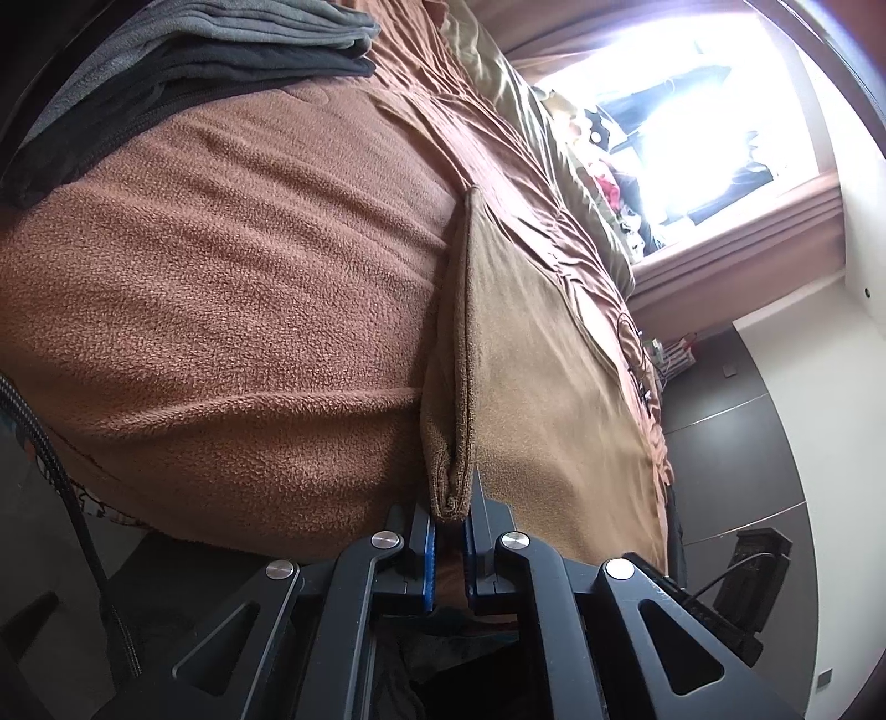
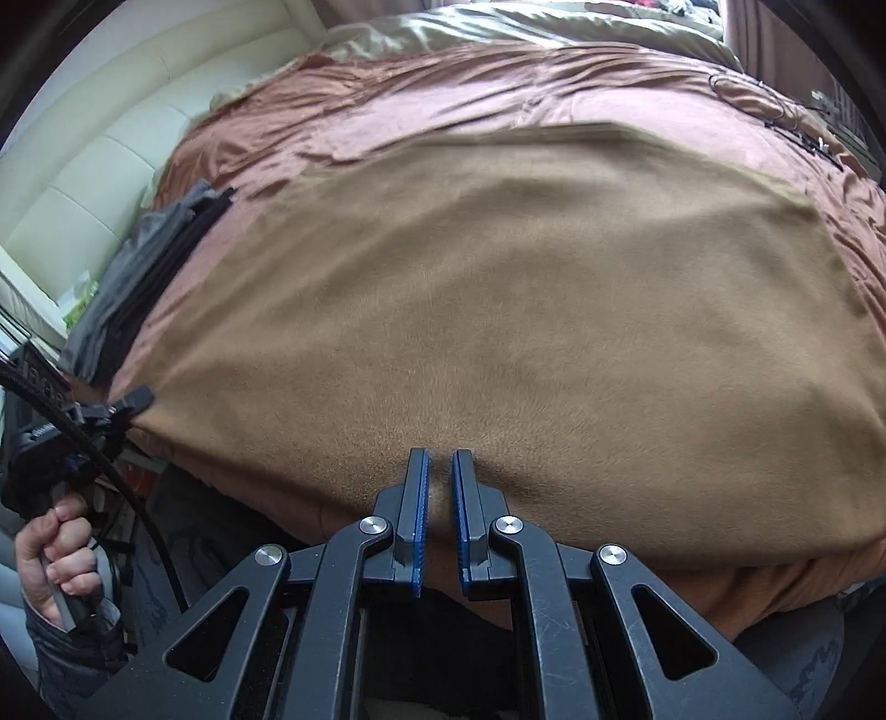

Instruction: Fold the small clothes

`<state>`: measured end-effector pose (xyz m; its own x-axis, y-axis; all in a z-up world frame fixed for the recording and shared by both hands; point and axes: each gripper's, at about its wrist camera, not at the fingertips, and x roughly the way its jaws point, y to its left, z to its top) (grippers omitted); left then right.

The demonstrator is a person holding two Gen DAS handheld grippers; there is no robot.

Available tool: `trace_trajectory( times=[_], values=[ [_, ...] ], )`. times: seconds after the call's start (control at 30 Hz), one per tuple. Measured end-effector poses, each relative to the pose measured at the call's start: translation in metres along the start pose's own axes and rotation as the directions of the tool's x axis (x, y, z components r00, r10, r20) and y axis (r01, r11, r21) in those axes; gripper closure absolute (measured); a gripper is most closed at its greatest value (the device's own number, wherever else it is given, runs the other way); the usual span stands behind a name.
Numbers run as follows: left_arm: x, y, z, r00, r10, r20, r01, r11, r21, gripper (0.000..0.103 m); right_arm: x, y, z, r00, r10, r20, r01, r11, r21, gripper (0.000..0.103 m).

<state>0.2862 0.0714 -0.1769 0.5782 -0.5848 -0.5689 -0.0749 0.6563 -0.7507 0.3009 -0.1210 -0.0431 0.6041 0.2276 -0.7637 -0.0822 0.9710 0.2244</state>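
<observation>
Two grippers are clamped on one tan fleece cloth [image 2: 526, 310] spread across the bed [image 2: 443, 88].
At the bed's near edge, the cloth's corner fold is pinched by the left gripper [image 1: 449, 512], and its near hem is pinched between the nearly closed blue pads of the right gripper [image 2: 440, 498]. A stack of folded grey clothes [image 1: 232, 50] is seen by the bed's far left edge.

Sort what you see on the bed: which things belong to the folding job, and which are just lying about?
Job in hand:
- tan cloth, spread flat
- left gripper, shut on its corner
- right gripper, shut on its near edge

Lying about:
- grey and black folded stack
- brown bedspread
- cream headboard
</observation>
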Motion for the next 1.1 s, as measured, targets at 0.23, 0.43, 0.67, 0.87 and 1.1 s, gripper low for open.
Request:
trace_trajectory(
  times=[0.23,0.43,0.67,0.87,1.1],
  values=[
    [-0.007,0.003,-0.005,1.000,-0.013,0.014,0.013,1.000,-0.026,0.096,0.011,0.000,0.015,1.000,-0.013,-0.026,0.013,1.000,-0.019,0.097],
    [-0.005,0.003,-0.006,1.000,-0.009,0.014,0.010,0.998,-0.056,0.096,0.029,-0.004,0.041,0.999,-0.040,-0.032,0.039,0.999,-0.019,0.097],
    [0.000,0.007,-0.008,1.000,0.008,0.003,-0.007,0.993,-0.119,0.096,0.050,-0.004,0.074,0.996,-0.086,-0.032,0.085,0.996,-0.017,0.097],
    [0.004,0.010,-0.010,0.999,0.033,-0.007,-0.034,0.983,-0.178,0.096,0.072,-0.013,0.104,0.992,-0.117,-0.050,0.117,0.993,-0.004,0.097],
    [0.007,0.006,-0.012,0.998,0.065,-0.009,-0.065,0.972,-0.225,0.096,0.095,-0.025,0.144,0.987,-0.145,-0.068,0.147,0.989,0.024,0.097]
  ],
)
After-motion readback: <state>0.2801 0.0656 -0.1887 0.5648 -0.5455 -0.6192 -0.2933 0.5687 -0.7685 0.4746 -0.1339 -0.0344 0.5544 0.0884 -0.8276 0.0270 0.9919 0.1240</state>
